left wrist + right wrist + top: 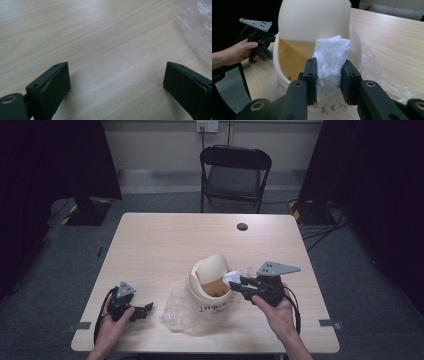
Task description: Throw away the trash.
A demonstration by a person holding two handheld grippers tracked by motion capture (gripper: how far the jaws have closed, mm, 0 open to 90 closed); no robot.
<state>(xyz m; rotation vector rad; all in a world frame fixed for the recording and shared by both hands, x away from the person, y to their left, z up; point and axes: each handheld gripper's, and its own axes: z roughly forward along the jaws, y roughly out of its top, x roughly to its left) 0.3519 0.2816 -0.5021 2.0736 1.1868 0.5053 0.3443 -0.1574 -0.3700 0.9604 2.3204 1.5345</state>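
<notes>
A cream bin with a swing lid stands on the table, near the front middle, on a clear plastic bag. My right gripper is shut on a crumpled white tissue and holds it at the bin's right rim. In the right gripper view the tissue bulges up between the jaws of the right gripper, just in front of the bin's lid and its opening. My left gripper rests low on the table left of the bag. Its jaws stand wide open over bare wood.
A black folding chair stands beyond the table's far edge. A small black round cap sits in the tabletop at the far right. The bag's edge shows at the upper right of the left gripper view.
</notes>
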